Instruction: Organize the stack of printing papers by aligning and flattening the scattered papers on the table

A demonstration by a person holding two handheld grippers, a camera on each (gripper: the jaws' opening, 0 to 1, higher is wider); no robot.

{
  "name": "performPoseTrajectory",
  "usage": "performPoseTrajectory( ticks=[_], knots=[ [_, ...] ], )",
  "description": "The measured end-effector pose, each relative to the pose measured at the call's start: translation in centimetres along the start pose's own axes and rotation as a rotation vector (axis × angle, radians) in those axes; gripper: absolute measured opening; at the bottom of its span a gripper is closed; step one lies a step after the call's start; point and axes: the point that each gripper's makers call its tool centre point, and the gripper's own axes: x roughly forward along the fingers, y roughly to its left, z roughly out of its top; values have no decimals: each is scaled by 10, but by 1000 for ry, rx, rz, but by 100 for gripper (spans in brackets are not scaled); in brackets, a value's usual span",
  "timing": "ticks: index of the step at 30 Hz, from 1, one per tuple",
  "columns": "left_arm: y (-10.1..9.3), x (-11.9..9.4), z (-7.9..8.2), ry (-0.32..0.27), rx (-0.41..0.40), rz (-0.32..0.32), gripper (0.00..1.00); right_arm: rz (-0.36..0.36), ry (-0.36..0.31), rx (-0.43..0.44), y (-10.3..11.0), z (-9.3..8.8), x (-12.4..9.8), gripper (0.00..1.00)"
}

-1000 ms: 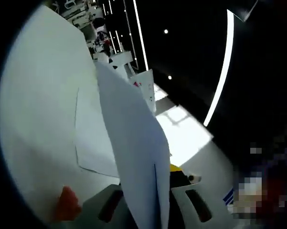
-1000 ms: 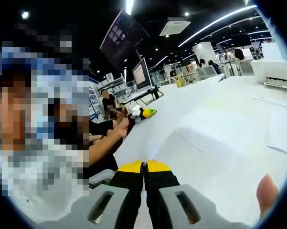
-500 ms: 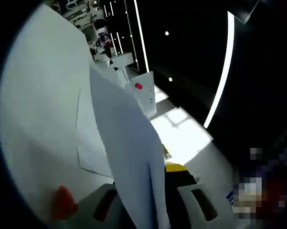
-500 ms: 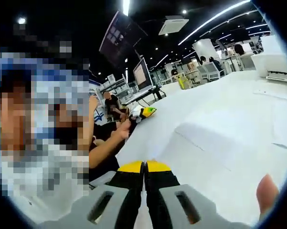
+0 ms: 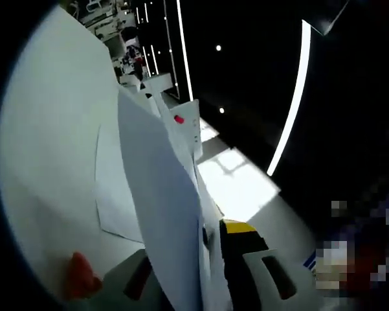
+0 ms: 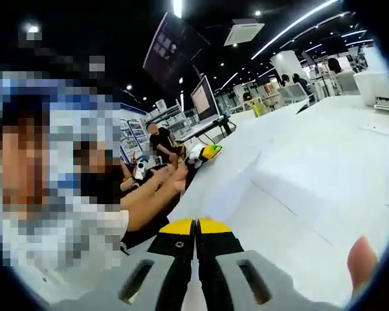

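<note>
between the jaws of the left gripper (image 5: 210, 272), in the left gripper view, a white sheet of paper (image 5: 162, 207) stands edge-on; the jaws are clamped on its lower edge. its long axis runs straight forward, away from the gripper, rising up the middle of the view. beyond and to the left lies the white table (image 5: 45, 162), with another sheet (image 5: 113, 188) lying flat on it, just beside the held one. so the flat papers sit forward and left of this gripper, which i judge to be the nearer one to them. a white box (image 5: 189, 126) with a red mark stands farther off; no writing on it can be read.

low in the right gripper view, the right gripper (image 6: 195, 243) has its yellow-tipped jaws pressed together, and whether a thin sheet is caught between them i cannot tell. a flat stack of paper (image 6: 323, 188) lies ahead and to the right on the table, its near edge running diagonally. a person's forearm (image 6: 149, 201) rests at the table's left edge, near a yellow and black tool (image 6: 204, 153). a monitor (image 6: 204, 100) stands behind; its screen is too small to read.
</note>
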Motion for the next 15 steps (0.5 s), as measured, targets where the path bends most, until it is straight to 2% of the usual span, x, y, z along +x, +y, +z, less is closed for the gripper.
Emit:
performPoseTrajectory(
  ticks=[4, 15],
  knots=[
    [1, 0, 2, -2, 0, -1, 18, -4, 13, 0, -3, -1, 4, 0],
    [-3, 0, -4, -11, -2, -3, 18, 36, 24, 41, -4, -4, 36, 0]
  ],
)
